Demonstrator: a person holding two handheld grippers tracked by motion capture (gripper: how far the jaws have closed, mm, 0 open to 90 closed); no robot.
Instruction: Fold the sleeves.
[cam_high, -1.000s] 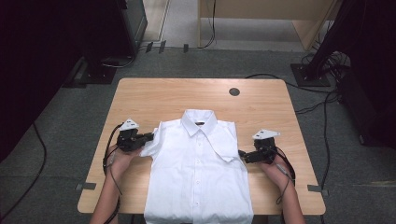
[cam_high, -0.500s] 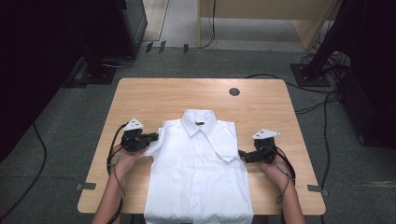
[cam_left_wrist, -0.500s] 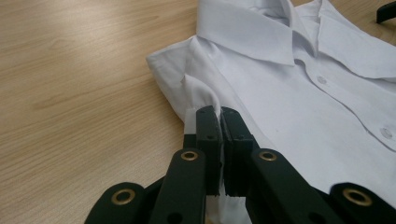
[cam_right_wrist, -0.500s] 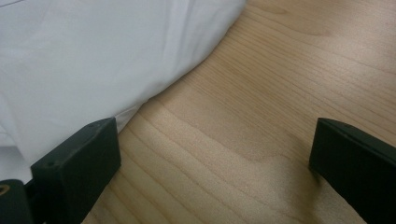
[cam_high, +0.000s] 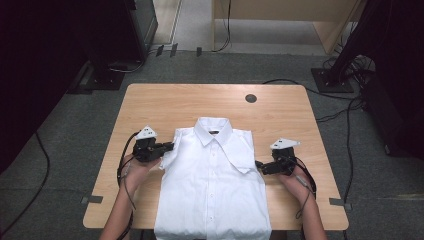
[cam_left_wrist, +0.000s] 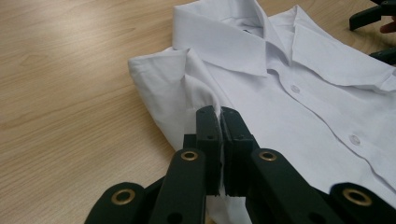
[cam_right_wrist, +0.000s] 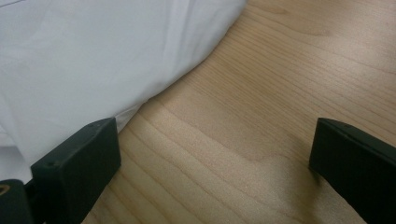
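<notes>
- Counter (cam_high: 150, 105): light wood, carries one white shirt (cam_high: 212, 195), buttoned, front up.
- Shirt's long axis runs from the person away across the counter: collar (cam_high: 213, 131) at the far end, hem hanging over the near edge. Sides already folded in, so the shirt lies as a narrow rectangle in the middle of the counter.
- A folded flap lies slantwise over the chest on the right side; its edge ends close to the right gripper.
- Left gripper (cam_high: 167, 147): at the shirt's left shoulder, pointing inward toward the collar. In the left gripper view its fingers (cam_left_wrist: 208, 140) are pressed together with a pinch of white cloth between them, a ridge of the shoulder fold (cam_left_wrist: 187, 79) rising just ahead of the tips. So: clamped on the shirt.
- Right gripper (cam_high: 260, 166): beside the shirt's right edge, at about chest level, tips toward the cloth. In the right gripper view its fingers (cam_right_wrist: 77, 163) stand wide, bare wood between them; the shirt's edge (cam_right_wrist: 154, 93) lies just by the left finger, at most brushing it, not gripped.
- Key relation: the shirt sits between the two grippers, each at one long side. Left already has its hold; right is the free one, with the cloth just inward of its tips.
- Judgement: next move likely needs the right gripper to slide inward under the edge and close before any lift or fold along the long axis.
</notes>
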